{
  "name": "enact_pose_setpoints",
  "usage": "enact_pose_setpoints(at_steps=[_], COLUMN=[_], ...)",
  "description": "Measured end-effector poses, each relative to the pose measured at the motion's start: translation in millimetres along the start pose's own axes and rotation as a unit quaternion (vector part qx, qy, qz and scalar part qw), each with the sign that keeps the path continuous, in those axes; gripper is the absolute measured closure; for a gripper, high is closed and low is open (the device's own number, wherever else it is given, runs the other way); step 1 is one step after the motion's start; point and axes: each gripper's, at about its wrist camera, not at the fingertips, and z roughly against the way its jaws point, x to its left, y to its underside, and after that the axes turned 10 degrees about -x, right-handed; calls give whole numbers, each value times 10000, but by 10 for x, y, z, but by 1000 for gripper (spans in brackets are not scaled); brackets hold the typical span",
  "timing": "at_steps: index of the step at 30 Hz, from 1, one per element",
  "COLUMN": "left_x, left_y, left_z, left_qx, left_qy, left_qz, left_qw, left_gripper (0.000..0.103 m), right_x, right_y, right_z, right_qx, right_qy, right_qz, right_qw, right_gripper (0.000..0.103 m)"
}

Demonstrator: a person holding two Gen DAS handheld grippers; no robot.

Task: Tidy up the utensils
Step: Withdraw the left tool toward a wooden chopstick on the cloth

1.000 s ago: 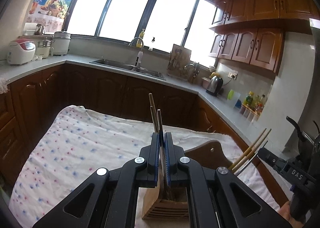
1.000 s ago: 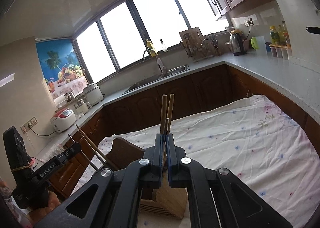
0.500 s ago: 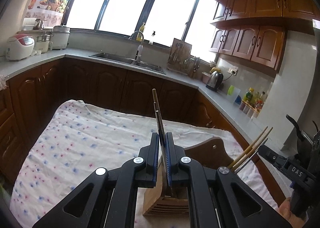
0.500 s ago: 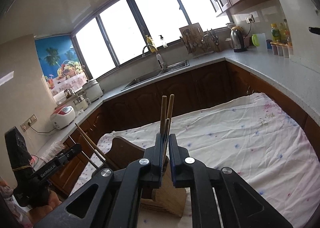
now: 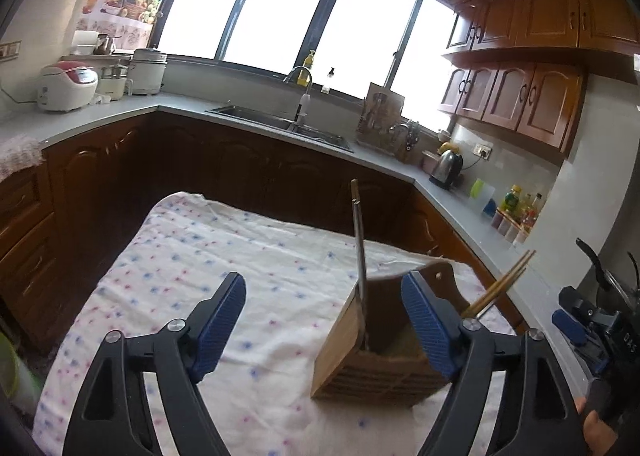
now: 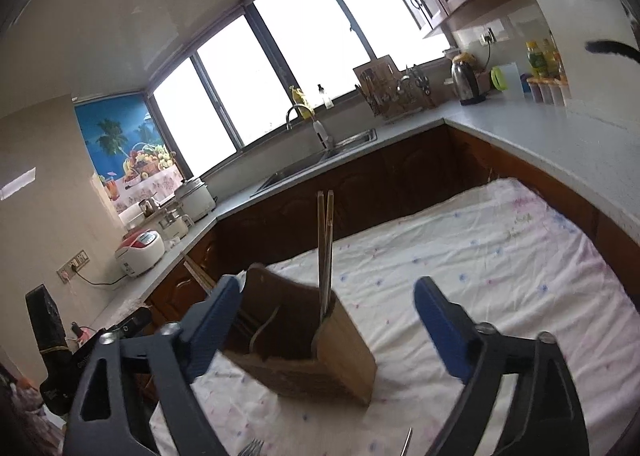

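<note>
1. Wooden holder (image 5: 384,360) sits on the spotted cloth (image 5: 208,256), and in the left wrist view it lies toward the right, partly behind the right finger.
2. Left gripper (image 5: 324,320): jaws have just been opening and now stand wide apart, nothing between the blue pads (image 5: 222,316) but cloth.
3. Chopsticks (image 5: 359,252) stand near upright in the holder's left slot, free of the pads.
4. More chopsticks (image 5: 500,284) lean out to the right at the holder's far side.
5. Over to the right wrist view: holder (image 6: 316,344) sits left of centre, a pair of chopsticks (image 6: 325,252) standing in its near corner.
6. Right gripper (image 6: 328,328): jaws have just been opening too, now spread wide and gripping nothing.
7. Fork tines (image 6: 251,448) peek in at the bottom edge, on the cloth.
</note>
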Motion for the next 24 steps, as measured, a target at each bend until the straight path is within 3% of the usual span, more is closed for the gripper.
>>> enact_pose_setpoints(at_steps=[10,24], left_x=[92,-34], left_y=[148,439], left_z=[799,1702], left_qx=[236,683], left_qy=[-166,68], left_qz=[-27,-169], left_qw=[9996,9975], left_gripper=[14,14], right_x=[-31,-14], right_y=[280,709], right_z=[586,1237], right_qx=[279,544], right_qy=[86,240], right_qz=[4,226], right_qw=[9996,9980], right_gripper=[7,7])
